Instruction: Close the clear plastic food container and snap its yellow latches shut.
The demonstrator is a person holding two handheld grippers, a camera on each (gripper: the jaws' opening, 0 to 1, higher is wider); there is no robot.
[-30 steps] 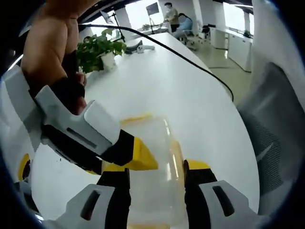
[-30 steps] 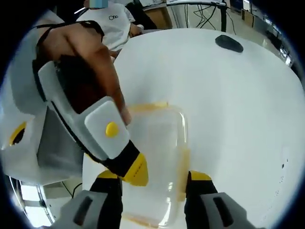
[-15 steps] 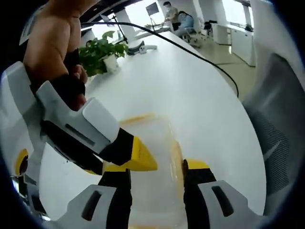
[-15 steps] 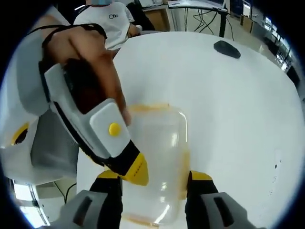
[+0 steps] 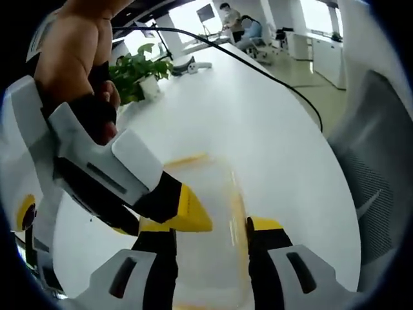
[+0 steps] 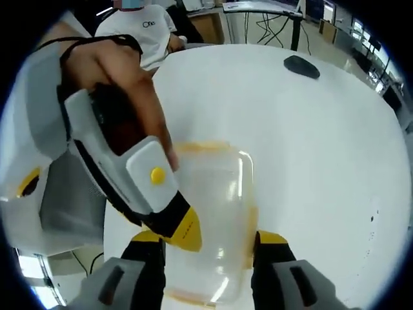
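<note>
Daylight is pouring through windows (image 5: 316,16) behind a long white table (image 5: 239,110). A potted plant (image 5: 135,68) is sitting there, a mesh chair (image 5: 374,174) standing beside it.

The container (image 6: 210,219) sits on the table (image 6: 310,142), between the right gripper (image 6: 210,242) jaws.

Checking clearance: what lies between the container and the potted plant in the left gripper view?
Bare white table between the clear container and the potted plant.
</note>
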